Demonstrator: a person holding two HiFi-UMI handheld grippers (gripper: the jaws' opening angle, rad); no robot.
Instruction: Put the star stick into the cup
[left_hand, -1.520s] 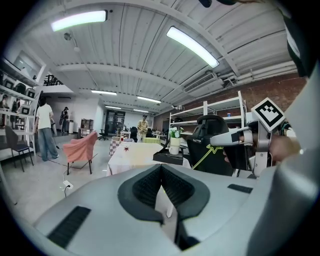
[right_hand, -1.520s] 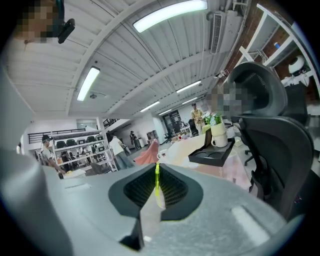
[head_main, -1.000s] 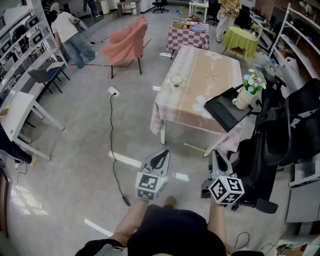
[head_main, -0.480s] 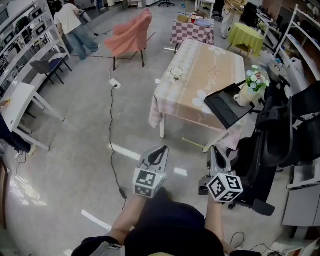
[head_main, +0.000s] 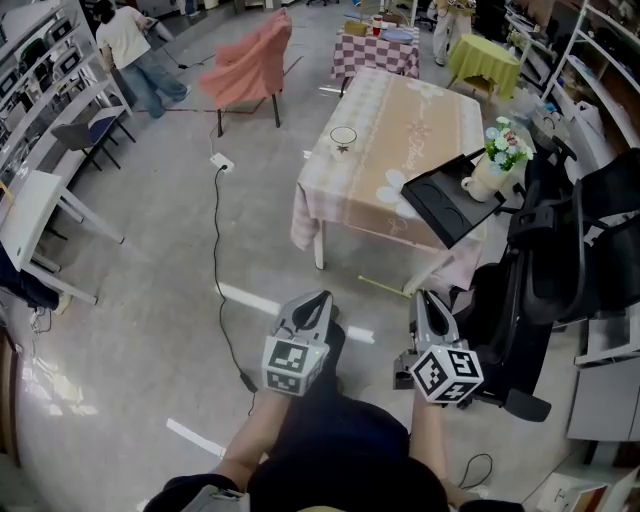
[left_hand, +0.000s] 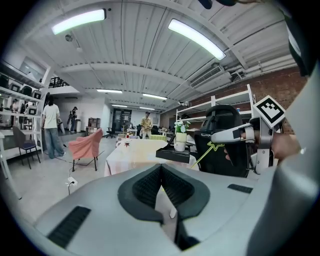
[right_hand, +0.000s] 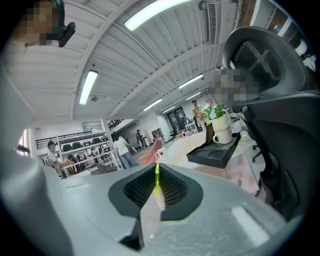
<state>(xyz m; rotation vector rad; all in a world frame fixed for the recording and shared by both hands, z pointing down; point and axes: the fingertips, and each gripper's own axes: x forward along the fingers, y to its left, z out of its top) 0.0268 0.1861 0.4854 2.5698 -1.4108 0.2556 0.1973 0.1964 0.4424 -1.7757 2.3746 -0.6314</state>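
The right gripper (head_main: 428, 304) pinches the star stick (head_main: 384, 287) with its jaws nearly together. The stick is thin and yellow-green (one end has a little star shape). It pokes out over the floor. The cup (head_main: 343, 137) sits far off on the table (head_main: 430, 130). The left gripper (head_main: 318, 304) is closed on nothing.

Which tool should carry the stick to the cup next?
Right. The right tool is shut on the stick; the left tool is shut with nothing in it. The cup stands on the table ahead.
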